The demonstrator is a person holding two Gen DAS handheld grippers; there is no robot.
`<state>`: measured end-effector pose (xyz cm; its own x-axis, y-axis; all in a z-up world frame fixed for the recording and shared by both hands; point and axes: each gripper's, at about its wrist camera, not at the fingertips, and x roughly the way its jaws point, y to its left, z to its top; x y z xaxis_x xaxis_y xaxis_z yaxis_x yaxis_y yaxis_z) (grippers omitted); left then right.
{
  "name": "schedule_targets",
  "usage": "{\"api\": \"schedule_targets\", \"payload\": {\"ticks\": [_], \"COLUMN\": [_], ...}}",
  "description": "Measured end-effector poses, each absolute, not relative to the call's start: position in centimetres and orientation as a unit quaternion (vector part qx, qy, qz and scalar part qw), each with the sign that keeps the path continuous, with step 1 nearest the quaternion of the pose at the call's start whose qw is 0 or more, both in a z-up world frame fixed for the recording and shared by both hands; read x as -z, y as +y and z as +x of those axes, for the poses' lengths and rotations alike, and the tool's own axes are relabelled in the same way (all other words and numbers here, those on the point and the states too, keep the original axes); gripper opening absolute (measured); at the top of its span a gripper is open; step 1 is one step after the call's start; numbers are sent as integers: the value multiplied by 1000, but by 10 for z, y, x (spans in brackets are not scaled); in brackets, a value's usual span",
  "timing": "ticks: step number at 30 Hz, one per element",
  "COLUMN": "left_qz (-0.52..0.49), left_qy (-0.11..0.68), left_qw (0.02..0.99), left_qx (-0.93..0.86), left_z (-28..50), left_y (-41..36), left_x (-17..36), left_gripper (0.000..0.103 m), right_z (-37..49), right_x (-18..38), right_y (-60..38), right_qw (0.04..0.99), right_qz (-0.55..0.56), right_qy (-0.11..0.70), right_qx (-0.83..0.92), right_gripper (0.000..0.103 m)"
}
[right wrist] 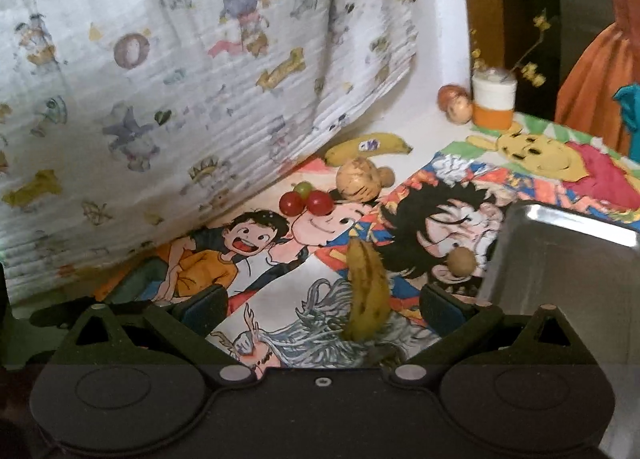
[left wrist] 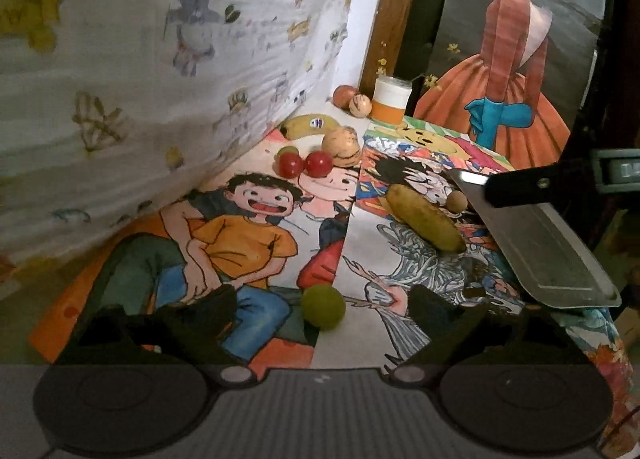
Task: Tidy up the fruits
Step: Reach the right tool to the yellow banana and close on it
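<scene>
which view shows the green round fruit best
The left wrist view. The green round fruit lies whole and unobstructed on the cartoon-print table cover, between the open fingers of the left gripper. The right wrist view does not show it at all.

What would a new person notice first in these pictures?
The bright cartoon drawings covering the table catch the eye first. Fruits lie scattered on them: a green round fruit close to the left gripper, two red ones and a stickered banana farther back. A metal tray is at the right.
</scene>
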<state>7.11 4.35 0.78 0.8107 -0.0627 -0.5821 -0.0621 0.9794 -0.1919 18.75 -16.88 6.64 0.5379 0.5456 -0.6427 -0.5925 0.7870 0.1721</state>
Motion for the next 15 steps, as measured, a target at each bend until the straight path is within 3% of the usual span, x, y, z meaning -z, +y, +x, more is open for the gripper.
{"api": "schedule_targets", "payload": {"ticks": [15], "left_qz": [-111], "left_qy": [338], "left_qw": [934], "left_qx": [-35], "left_z": [95], "left_y": [35], "left_x": [-5], "left_gripper": [66], "right_z": [229], "right_x": [-21], "right_y": [-148], "right_qw": [868], "right_qz": [-58], "right_qy": [389], "right_qx": [-304], "right_gripper": [81]}}
